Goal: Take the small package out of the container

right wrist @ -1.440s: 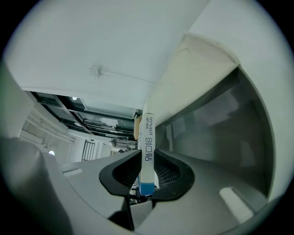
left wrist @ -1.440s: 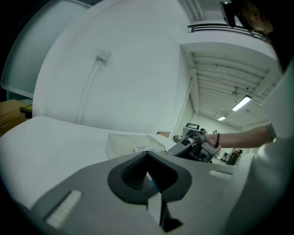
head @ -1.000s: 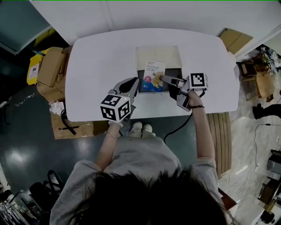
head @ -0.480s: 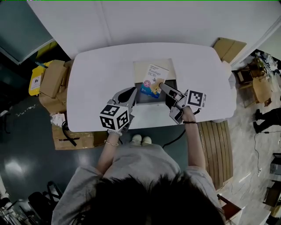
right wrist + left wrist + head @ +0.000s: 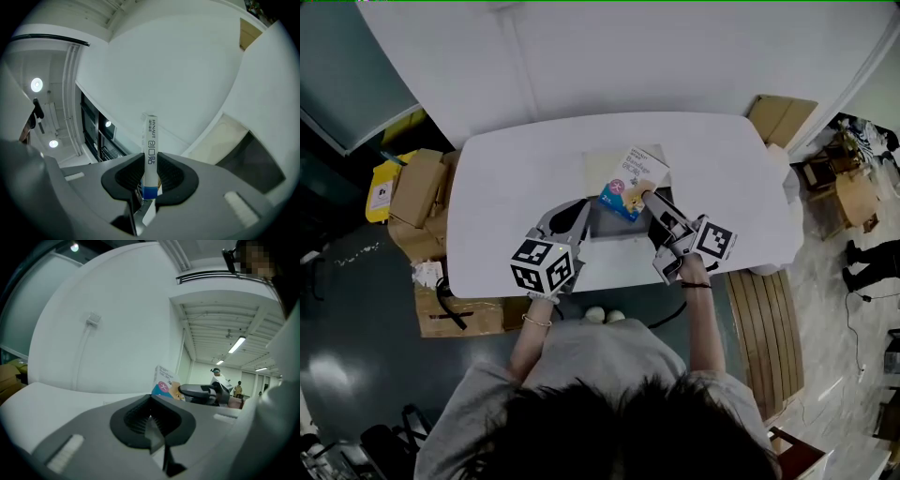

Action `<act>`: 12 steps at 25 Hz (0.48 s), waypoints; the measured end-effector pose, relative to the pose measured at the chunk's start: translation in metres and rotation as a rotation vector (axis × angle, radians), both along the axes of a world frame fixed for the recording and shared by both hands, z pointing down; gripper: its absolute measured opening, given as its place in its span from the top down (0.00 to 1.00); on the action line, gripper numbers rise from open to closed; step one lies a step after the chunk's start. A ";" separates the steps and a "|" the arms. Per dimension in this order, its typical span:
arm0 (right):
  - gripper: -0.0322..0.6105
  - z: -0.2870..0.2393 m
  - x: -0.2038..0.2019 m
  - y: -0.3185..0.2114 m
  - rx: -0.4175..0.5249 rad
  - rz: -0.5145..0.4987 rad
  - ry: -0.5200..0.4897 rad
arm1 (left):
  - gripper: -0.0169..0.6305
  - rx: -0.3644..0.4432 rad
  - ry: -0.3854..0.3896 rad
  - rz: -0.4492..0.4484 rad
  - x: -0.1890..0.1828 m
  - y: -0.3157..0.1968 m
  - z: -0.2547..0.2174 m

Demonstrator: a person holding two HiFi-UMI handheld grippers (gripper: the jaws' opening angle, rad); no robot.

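**Lifted package pinched only at its lower end: a quick swing could likely pivot it loose and drop it back inside.**
The right gripper (image 5: 150,177) is clenched, jaws about half closed, with the pads pressing both faces of the small package (image 5: 150,140), which stands edge-on between them. In the head view the package hangs at 12 o'clock of the container (image 5: 623,225). At the container's 9 o'clock, the left gripper (image 5: 570,212) is closed on nothing.

Grey left tool (image 5: 580,205), right tool (image 5: 648,195), grey shirt (image 5: 581,352).
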State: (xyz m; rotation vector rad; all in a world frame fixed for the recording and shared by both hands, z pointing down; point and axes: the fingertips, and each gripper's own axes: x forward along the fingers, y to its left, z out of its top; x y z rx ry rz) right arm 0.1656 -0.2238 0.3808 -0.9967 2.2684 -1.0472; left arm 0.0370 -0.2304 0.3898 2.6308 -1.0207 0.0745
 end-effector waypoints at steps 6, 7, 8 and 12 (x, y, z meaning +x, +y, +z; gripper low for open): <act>0.79 -0.014 0.009 0.007 0.075 0.072 -0.066 | 0.98 0.021 0.012 -0.005 -0.004 0.001 -0.009; 0.79 -0.016 0.010 0.008 0.085 0.081 -0.074 | 0.99 0.024 0.013 -0.005 -0.005 0.001 -0.010; 0.79 -0.017 0.011 0.008 0.095 0.089 -0.081 | 0.99 0.027 0.014 -0.003 -0.005 0.001 -0.010; 0.79 -0.022 0.012 0.012 0.133 0.114 -0.104 | 0.98 0.042 0.020 0.000 -0.007 0.000 -0.013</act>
